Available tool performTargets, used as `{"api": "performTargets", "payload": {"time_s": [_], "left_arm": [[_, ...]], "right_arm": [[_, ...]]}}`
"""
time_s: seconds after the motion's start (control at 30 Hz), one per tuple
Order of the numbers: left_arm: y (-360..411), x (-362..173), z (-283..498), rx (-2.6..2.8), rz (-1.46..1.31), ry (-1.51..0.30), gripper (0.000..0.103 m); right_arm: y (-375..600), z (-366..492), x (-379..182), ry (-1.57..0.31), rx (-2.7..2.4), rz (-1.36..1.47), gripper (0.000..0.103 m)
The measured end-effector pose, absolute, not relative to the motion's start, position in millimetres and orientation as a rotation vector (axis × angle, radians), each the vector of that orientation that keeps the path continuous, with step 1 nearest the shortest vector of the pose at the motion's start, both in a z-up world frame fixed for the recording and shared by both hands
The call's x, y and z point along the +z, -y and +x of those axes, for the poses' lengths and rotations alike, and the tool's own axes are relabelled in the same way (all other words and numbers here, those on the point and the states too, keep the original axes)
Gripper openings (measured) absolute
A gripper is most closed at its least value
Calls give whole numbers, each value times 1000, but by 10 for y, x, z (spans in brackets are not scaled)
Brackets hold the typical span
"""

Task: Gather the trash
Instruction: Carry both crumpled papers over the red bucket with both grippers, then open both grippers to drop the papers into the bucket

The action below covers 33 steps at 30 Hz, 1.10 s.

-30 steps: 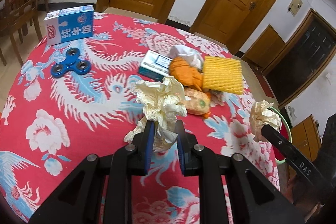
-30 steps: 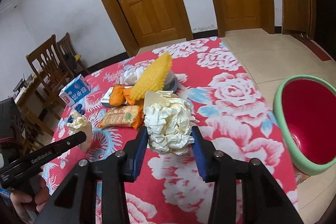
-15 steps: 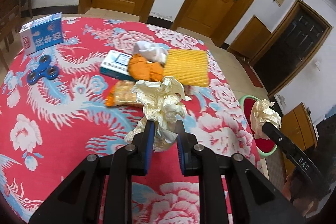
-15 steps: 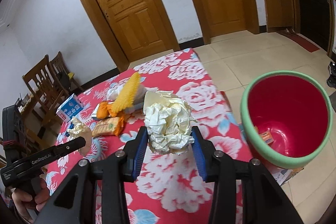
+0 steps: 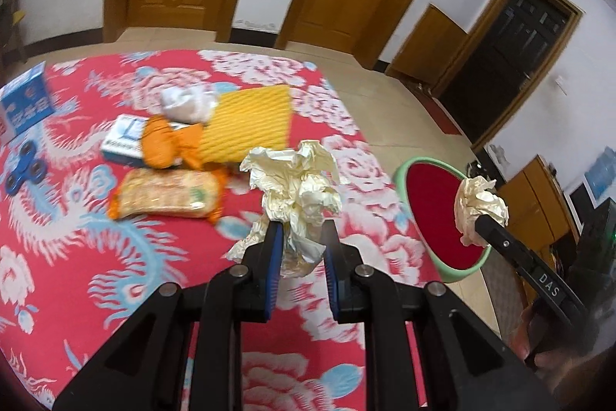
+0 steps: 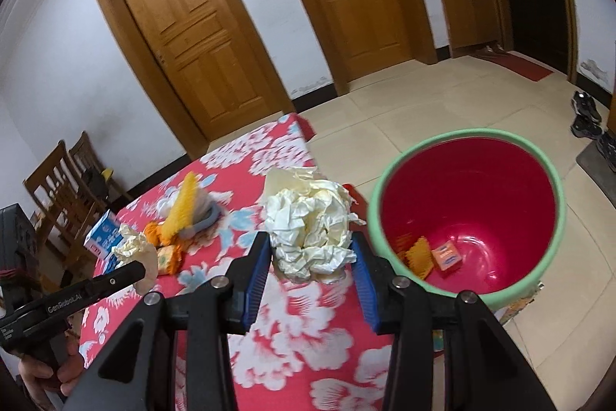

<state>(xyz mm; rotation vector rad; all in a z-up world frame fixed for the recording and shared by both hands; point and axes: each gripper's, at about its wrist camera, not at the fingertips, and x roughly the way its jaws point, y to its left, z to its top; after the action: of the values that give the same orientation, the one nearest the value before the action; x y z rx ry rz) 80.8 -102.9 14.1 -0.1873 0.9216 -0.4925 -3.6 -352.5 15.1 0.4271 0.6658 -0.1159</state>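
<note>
On the tabletop [image 5: 69, 257], toward its far edge, lie a blue carton [image 5: 27, 103], a blue spinner [image 5: 25, 172], a biscuit pack [image 5: 165, 195], orange wrapping [image 5: 165, 145] and a yellow foam sheet [image 5: 250, 122]. The left gripper [image 5: 302, 241] has its fingers clenched on a crumpled paper wad [image 5: 296, 187] above the near right corner. The right gripper [image 6: 312, 257] clamps a larger paper ball [image 6: 312, 230] at the tabletop's right edge, just beside the red bin [image 6: 539, 280] on the floor.

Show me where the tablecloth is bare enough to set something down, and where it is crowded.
Bare cloth: the near stretch of the table below the biscuit packet, and the right edge strip beside the red bin. Crowded: the far middle, where the yellow foam pad, orange wrapper and white tissue bunch together; the milk carton and fidget spinner take the left edge.
</note>
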Motion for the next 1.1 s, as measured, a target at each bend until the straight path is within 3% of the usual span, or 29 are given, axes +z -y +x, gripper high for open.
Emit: {"api": "performTargets", "payload": {"time_s": [1.1], "left_arm": [[2679, -3, 897, -781, 28, -939, 20]], "right_arm": [[4715, -406, -274, -669, -361, 593, 46]]}}
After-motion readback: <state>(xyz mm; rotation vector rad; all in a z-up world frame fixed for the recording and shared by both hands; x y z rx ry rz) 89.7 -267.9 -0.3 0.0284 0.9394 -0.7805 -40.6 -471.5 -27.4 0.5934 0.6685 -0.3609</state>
